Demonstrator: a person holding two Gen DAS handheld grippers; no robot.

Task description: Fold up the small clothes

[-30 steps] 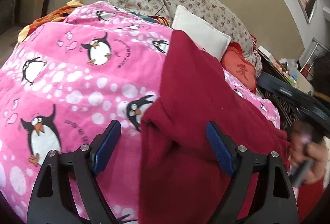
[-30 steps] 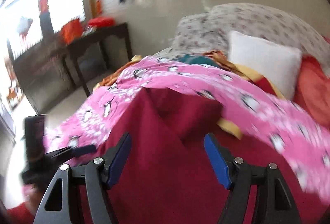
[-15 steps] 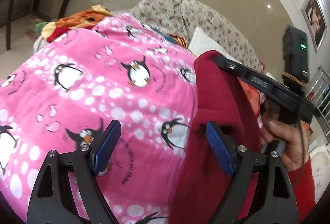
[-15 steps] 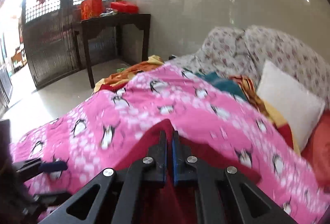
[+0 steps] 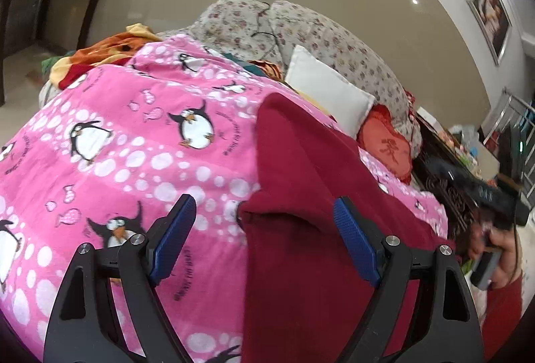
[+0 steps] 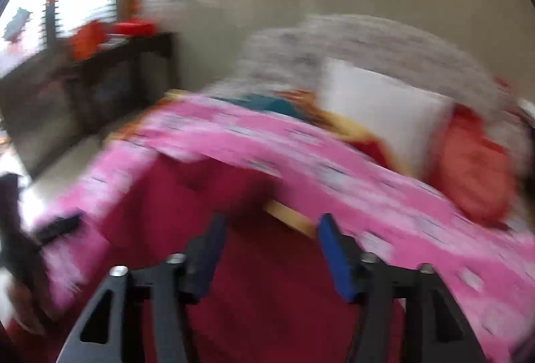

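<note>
Left wrist view first: the left gripper (image 5: 262,229) has its blue-padded jaws spread wide with nothing pinched. Under and ahead of it lies the dark red knit garment (image 5: 311,205), spread on the pink fleece blanket with penguin print (image 5: 133,145). One folded edge of the garment sits right between the jaws but the pads aren't touching it. A long strip of the garment runs away from the camera towards the white rectangular pillow (image 5: 329,92). Beside that pillow is a red cushion with a dark character on it (image 5: 388,145), and behind both is the flowery grey sofa back (image 5: 301,25). At the right edge, blurry, is the person's right hand (image 5: 491,246) holding the other tool.

Right wrist view, very smeared by motion: the right gripper (image 6: 271,242) has its jaws apart and opening, nothing clamped between them. The dark red knit garment (image 6: 207,189) lies below and ahead of the tips, flat on the pink blanket (image 6: 384,169). White pillow (image 6: 378,105) and red cushion (image 6: 474,162) sit at the far right. The left gripper (image 6: 57,225) shows at the far left, too blurred to read
</note>
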